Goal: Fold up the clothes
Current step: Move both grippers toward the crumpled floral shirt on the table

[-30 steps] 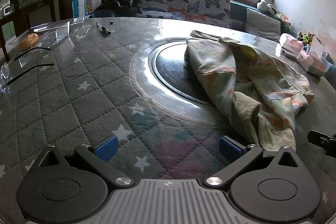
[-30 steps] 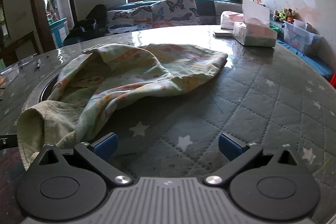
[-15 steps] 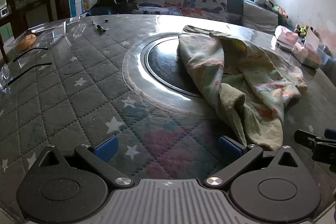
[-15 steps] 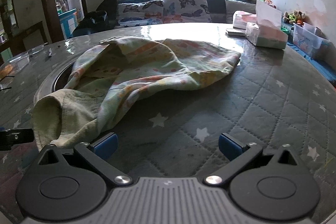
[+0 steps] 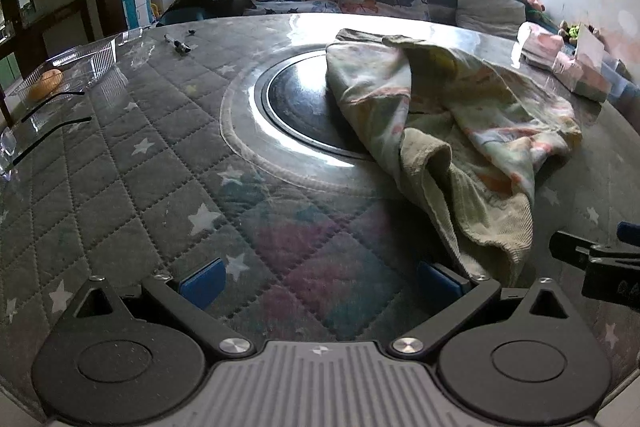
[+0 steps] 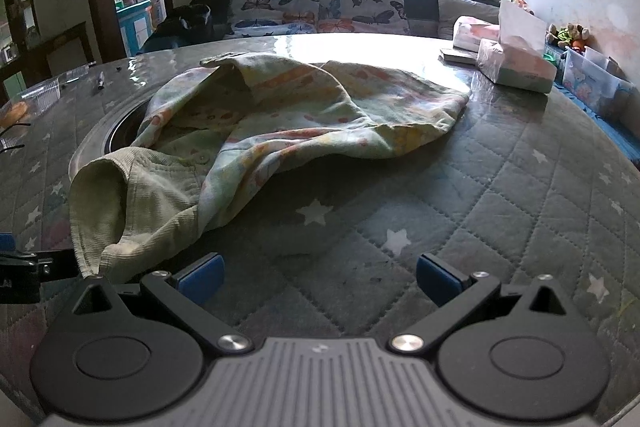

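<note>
Both my hand-held grippers are spread and holding nothing: left hand-held gripper (image 5: 318,277) low over the quilted bench (image 5: 120,195), right hand-held gripper (image 6: 318,275) likewise. The printed garment (image 6: 280,119) lies crumpled mid-bench, partly over the round inset turntable (image 5: 304,115), its ribbed cuff (image 6: 132,195) at the near edge. Over the last second both views have closed in; the cuff now sits just beside my left gripper's right finger and right gripper's left finger. No grasp yet, folding not started; I judge the cuff end is next to be pinched. Tissue box (image 6: 516,67) far right, clear of it
</note>
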